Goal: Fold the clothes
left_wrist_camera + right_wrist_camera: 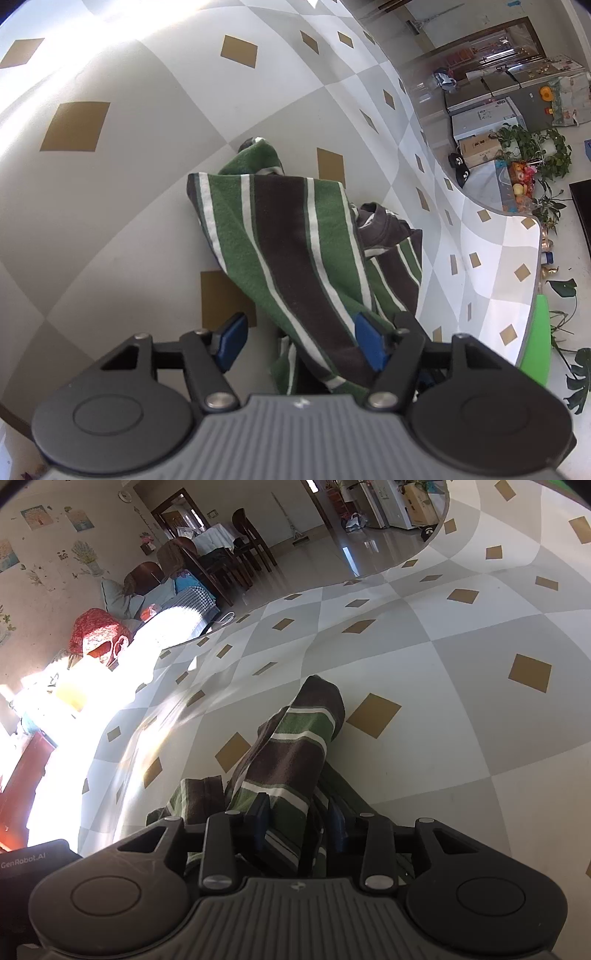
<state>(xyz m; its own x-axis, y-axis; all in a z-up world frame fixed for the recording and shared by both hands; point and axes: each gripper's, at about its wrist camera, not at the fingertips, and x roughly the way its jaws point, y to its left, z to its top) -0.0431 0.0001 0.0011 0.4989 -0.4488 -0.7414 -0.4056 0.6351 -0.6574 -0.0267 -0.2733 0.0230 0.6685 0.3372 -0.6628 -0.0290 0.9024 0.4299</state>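
Note:
A green, brown and white striped garment (pixel 295 243) lies bunched on the checked tablecloth (pixel 110 206). In the left wrist view my left gripper (pixel 301 343) stands open, its blue pads (pixel 232 341) wide apart. The cloth runs between them, close to the right pad, and nothing pinches it. In the right wrist view my right gripper (pixel 299 821) is shut on a thick fold of the same garment (pixel 291 753). From there a sleeve-like end reaches away across the table. The part of the cloth under the gripper bodies is hidden.
The tablecloth (pixel 461 709) has grey and white squares with tan diamonds. The table's curved edge (pixel 532 295) is at the right in the left wrist view, with potted plants (pixel 532 147) and boxes beyond. Dining chairs (pixel 229 561) and strong sun glare (pixel 92 686) show in the right wrist view.

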